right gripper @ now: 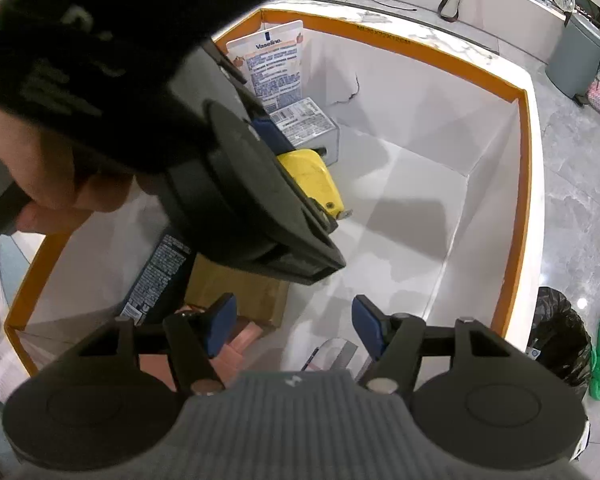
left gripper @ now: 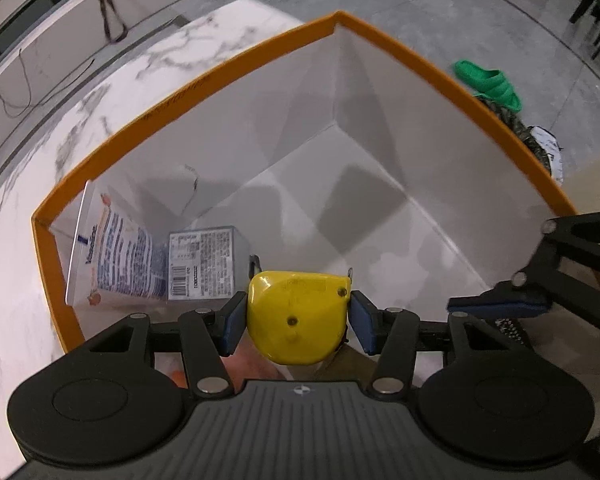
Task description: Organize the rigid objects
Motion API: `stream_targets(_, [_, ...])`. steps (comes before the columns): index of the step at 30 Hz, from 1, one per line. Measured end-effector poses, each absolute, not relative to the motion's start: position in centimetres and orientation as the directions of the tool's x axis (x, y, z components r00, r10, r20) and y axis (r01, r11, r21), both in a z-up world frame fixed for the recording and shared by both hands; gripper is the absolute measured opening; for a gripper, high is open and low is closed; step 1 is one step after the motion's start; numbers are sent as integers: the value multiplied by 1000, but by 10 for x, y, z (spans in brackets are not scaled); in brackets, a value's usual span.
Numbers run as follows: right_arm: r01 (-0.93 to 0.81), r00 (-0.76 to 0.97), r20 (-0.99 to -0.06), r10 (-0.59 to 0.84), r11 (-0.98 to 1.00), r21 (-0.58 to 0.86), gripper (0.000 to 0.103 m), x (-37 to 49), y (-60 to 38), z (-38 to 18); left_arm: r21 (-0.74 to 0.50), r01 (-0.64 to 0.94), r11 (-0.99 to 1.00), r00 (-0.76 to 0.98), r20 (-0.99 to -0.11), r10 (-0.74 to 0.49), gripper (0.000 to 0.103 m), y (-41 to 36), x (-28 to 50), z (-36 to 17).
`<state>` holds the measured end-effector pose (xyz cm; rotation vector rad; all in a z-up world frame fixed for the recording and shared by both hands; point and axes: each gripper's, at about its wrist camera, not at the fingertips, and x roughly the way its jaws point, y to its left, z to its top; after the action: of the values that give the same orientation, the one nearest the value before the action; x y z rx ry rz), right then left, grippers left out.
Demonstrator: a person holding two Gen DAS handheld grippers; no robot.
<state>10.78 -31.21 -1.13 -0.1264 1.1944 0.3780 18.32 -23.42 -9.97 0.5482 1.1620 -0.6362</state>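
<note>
A white box with an orange rim sits on the marble table. My left gripper is shut on a yellow tape measure and holds it above the box floor. It also shows in the right wrist view. My right gripper is open and empty over the near part of the box. A Vaseline pack leans on the box wall beside a small grey box.
In the right wrist view a dark box, a brown carton and a pink item lie in the near corner. A green slipper and a black bin bag are on the floor.
</note>
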Motion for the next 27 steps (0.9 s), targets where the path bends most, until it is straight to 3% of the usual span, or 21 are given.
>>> stream_targets(8, [-346, 310, -928, 208, 933, 94, 64, 118, -310, -25, 54, 713, 699, 274, -940, -206, 65, -224, 179, -84])
stream_targets(18, [-309, 350, -926, 137, 951, 24, 70, 122, -302, -13, 25, 763, 646, 323, -881, -347, 65, -190, 144, -32])
stream_targets(27, [-235, 506, -855, 114, 972, -9, 71, 113, -276, 26, 154, 680, 717, 530, -779, -335, 65, -86, 127, 16])
